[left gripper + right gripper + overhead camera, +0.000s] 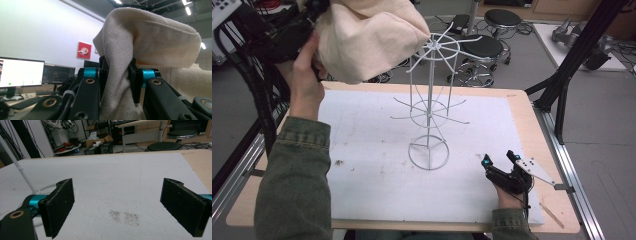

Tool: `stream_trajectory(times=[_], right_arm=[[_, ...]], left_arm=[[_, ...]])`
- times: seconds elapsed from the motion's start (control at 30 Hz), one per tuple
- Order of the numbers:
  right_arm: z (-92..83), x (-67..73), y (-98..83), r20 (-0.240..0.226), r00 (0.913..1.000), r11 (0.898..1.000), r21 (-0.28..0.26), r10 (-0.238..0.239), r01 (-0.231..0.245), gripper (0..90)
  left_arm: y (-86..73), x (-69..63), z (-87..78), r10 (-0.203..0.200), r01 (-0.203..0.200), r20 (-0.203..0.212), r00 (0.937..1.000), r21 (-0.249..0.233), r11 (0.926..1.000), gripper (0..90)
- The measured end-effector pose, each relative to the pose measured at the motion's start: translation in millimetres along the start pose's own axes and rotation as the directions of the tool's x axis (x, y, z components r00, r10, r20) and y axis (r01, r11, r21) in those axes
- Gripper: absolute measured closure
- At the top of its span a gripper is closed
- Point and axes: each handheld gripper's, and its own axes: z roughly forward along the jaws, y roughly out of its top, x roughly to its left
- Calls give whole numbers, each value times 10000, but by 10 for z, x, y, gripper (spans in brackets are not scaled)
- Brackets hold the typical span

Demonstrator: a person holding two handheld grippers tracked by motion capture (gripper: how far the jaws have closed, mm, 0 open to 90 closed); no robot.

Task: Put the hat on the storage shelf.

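My left gripper (117, 75) clenches a fold of the cream cloth (367, 35), held high at the frame's upper left beside the white wire rack (430, 107). My right gripper (501, 161), lower right, rests released on the white mat (362, 190).

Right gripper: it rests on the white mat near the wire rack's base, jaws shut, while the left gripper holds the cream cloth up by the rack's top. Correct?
Not quite. The right gripper has its jaws wide open with nothing between them, as the right gripper view shows. The rest holds.
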Motion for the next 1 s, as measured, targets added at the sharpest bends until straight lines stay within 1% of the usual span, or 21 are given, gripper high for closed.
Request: stream_trajectory(times=[0.03, 0.17, 0.2, 0.23, 0.37, 0.47, 0.53, 0.57, 0.6, 0.67, 0.73, 0.8, 1.0], right_arm=[[2, -3, 0, -5, 10000, 10000, -70, -35, 35, 111], [0, -6, 2, 8, 10000, 10000, -50, 1, -1, 111], [4, -9, 2, -19, 10000, 10000, 7, 35, -35, 111], [6, -9, 2, -17, 10000, 10000, -6, 36, -36, 111], [4, -5, 1, -32, 10000, 10000, 13, 31, -31, 111], [5, -7, 2, -31, 10000, 10000, 2, 42, -42, 111], [5, -8, 1, -33, 10000, 10000, 24, 52, -52, 111], [5, -6, 1, -32, 10000, 10000, -2, 59, -59, 111], [6, -6, 0, -20, 10000, 10000, -17, 36, -36, 111], [5, -2, 0, -31, 10000, 10000, -1, 81, -81, 111], [3, -1, 1, -6, 10000, 10000, -8, 63, -63, 111], [4, -4, 0, -3, 10000, 10000, 38, 34, -34, 111], [4, -3, 0, 36, 10000, 10000, 3, 61, -61, 111]], left_arm=[[0, 0, 0, 0, 0, 0, 10000, 0, 10000, 761], [-96, -32, 109, 238, -236, -72, 9997, 280, 9993, 761], [-110, -34, 123, 257, -255, -63, 9996, 308, 9992, 761], [-125, -29, 139, 189, -188, -45, 9998, 303, 9994, 761], [-114, -7, 128, 67, -65, -84, 9999, 175, 9998, 761], [-106, 1, 108, 104, -102, -127, 9999, 201, 9997, 761], [-115, 8, 66, 187, -183, -196, 9996, 185, 9997, 761], [-149, 39, 11, 136, -130, -268, 9995, 235, 9996, 760], [-149, 39, 11, 136, -130, -268, 9995, 235, 9996, 761], [-212, 99, -49, -42, 50, -368, 9993, 225, 9997, 761], [-290, 163, -107, -369, 376, -417, 9984, 175, 9991, 761], [-370, 209, -152, -649, 656, -366, 9972, 177, 9977, 760], [-549, 261, -248, -706, 724, -425, 9966, 433, 9964, 760]])
